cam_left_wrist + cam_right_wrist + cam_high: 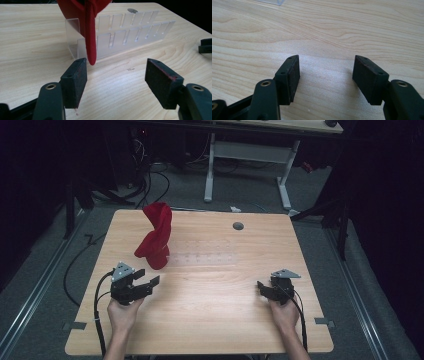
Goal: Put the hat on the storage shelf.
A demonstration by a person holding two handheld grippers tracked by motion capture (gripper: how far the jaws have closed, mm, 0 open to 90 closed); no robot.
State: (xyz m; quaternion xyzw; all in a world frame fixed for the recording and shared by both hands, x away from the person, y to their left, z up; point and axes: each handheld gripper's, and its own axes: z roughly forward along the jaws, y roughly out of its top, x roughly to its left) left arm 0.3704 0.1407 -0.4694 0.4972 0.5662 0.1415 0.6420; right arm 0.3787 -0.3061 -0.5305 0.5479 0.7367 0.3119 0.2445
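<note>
Left tool [116,75] before top-cropped red cloth [90,30]

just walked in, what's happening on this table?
A person holds a two-jaw gripper in each hand over a wooden table. A red cloth is draped on the end of a clear slotted rack. The left gripper points at the cloth with jaws open, nothing between them; the cloth's hanging tip sits just beyond its left pad. The right gripper is open too, over bare wood near the table's right side. Nothing is gripped.
</note>
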